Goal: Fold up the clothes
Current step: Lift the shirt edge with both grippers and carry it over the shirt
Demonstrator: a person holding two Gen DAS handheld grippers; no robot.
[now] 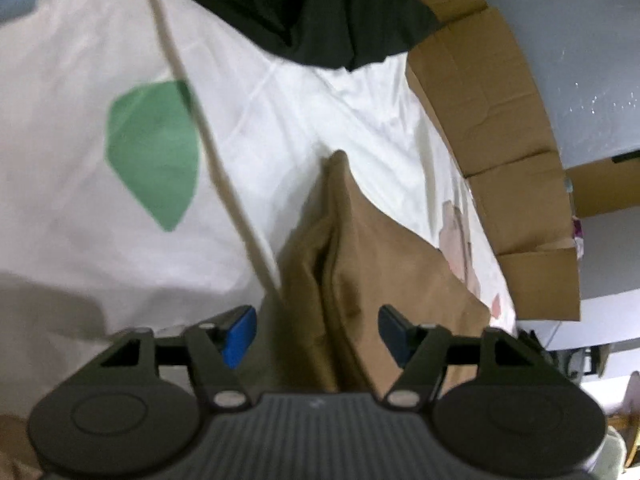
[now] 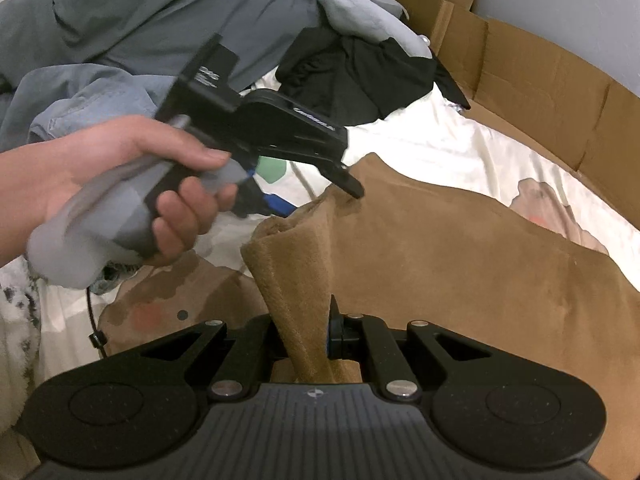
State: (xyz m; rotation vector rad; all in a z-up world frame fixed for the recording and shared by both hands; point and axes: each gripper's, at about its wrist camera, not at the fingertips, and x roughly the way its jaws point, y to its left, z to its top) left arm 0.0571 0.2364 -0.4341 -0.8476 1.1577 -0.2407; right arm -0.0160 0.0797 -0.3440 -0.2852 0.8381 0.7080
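Note:
A brown fleecy garment point(image 2: 460, 264) lies spread on the white bed sheet point(image 2: 440, 140). My right gripper point(image 2: 316, 340) is shut on a raised fold of it, and the cloth rises from the jaws towards a peak on the left. A hand point(image 2: 120, 168) holds my left gripper point(image 2: 316, 198) over that peak. In the left wrist view my left gripper point(image 1: 316, 332) is open. Its blue pads point(image 1: 240, 336) stand on either side of a ridge of the brown garment point(image 1: 360, 248) without pressing on it.
A black garment point(image 2: 360, 76) and grey clothes point(image 2: 160, 12) are piled at the far side, with a blue denim piece point(image 2: 88, 96) on the left. A cardboard wall point(image 2: 540, 92) borders the right. A white cord point(image 1: 208, 148) crosses a green patch point(image 1: 156, 156).

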